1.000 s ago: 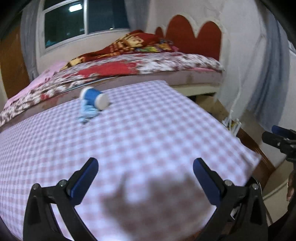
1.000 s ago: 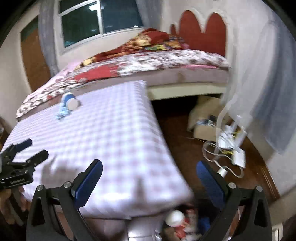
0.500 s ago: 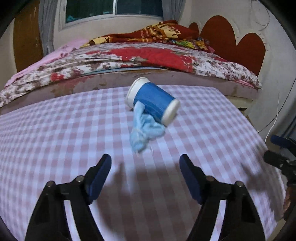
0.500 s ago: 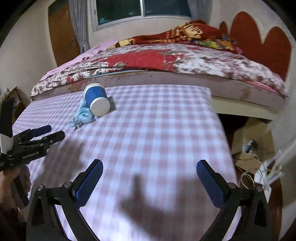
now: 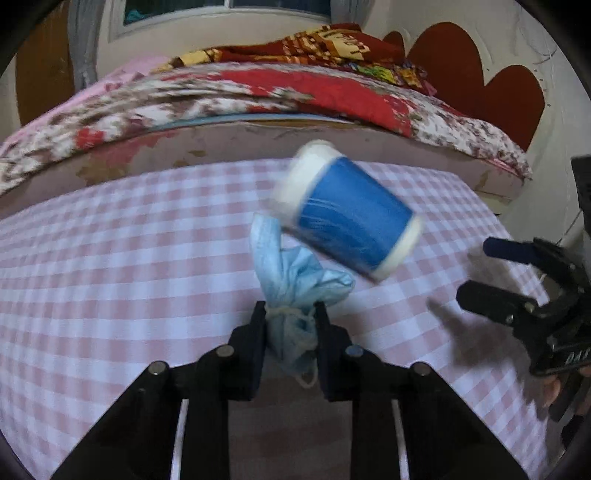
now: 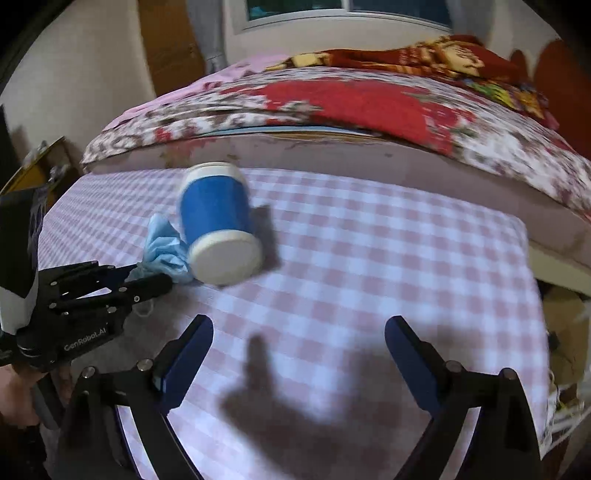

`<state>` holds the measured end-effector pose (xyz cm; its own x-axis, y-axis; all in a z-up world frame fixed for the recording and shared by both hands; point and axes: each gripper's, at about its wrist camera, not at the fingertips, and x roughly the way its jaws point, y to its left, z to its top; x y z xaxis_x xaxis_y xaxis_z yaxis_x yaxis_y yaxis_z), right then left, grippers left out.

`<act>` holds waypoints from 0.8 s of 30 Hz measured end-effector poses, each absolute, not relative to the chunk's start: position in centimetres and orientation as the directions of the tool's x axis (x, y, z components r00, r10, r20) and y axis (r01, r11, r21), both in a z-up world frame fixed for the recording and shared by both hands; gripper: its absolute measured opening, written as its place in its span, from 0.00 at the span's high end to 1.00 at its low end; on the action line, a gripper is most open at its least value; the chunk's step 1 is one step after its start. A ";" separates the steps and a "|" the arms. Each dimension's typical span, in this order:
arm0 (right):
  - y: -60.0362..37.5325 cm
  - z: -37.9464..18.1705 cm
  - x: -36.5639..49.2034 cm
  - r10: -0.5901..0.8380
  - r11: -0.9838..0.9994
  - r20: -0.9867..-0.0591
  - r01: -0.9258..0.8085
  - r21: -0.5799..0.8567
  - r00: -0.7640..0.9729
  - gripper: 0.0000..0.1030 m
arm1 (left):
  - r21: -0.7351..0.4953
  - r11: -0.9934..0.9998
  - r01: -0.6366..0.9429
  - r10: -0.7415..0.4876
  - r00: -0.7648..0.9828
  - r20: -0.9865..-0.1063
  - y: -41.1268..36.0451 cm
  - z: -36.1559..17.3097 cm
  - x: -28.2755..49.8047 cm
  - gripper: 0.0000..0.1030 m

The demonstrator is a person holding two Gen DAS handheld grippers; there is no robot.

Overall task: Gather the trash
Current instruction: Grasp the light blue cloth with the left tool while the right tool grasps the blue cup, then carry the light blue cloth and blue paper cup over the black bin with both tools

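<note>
Black and blue, the left gripper (image 5: 290, 314) sits nearest in its own view at 6 o'clock, its fingers (image 5: 258, 325) closed in on the knotted end of a crumpled pale-blue mask (image 5: 295, 273) — they pinch it, cloth bunched between the pads and an ear loop trailing below. The mask lies on a pink-and-white checked desk (image 5: 110, 258). Just past it, toward 1 o'clock, a blue cup (image 5: 347, 218) with white rims lies on its side, its lower edge over the mask's far fold.

In the right wrist view, the right gripper (image 6: 299, 343) hangs at 6 o'clock over bare checked cloth, its blue-padded fingers (image 6: 188, 354) spread wide though they have just drawn in a little, with nothing between them. Its shadow falls on the desk beneath. At 9 o'clock the left gripper reaches in with the mask at its tip, a hand (image 6: 14, 391) behind it. The cup lies at 11 o'clock, its white base turned toward the camera.

Beyond the desk's far edge runs a bed (image 6: 369, 107) — floral cover, red patch, a patterned blanket heaped at 1 o'clock. A window (image 6: 343, 11) sits at 12 o'clock.
</note>
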<state>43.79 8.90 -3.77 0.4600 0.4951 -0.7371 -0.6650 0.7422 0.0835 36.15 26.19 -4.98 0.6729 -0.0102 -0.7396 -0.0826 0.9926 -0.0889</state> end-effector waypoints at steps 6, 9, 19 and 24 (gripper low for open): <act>13.7 -3.6 44.4 0.504 0.711 -0.733 -0.701 0.053 0.456 0.07 | -0.068 0.986 -0.153 0.056 0.685 -0.727 29.7 -4.5 34.6 0.76; 16.4 -3.6 45.1 0.481 0.704 -0.745 -0.710 0.013 0.463 0.07 | -0.062 0.985 -0.160 0.065 0.684 -0.727 30.5 -4.3 34.1 0.76; 15.5 -2.4 43.1 0.453 0.740 -0.738 -0.673 -0.001 0.500 0.41 | -0.057 0.990 -0.128 0.052 0.715 -0.698 28.8 -3.1 31.6 0.76; 11.1 -0.5 39.2 0.459 0.771 -0.707 -0.637 0.016 0.538 0.41 | -0.049 0.993 -0.104 0.044 0.739 -0.673 26.3 -2.2 28.8 0.76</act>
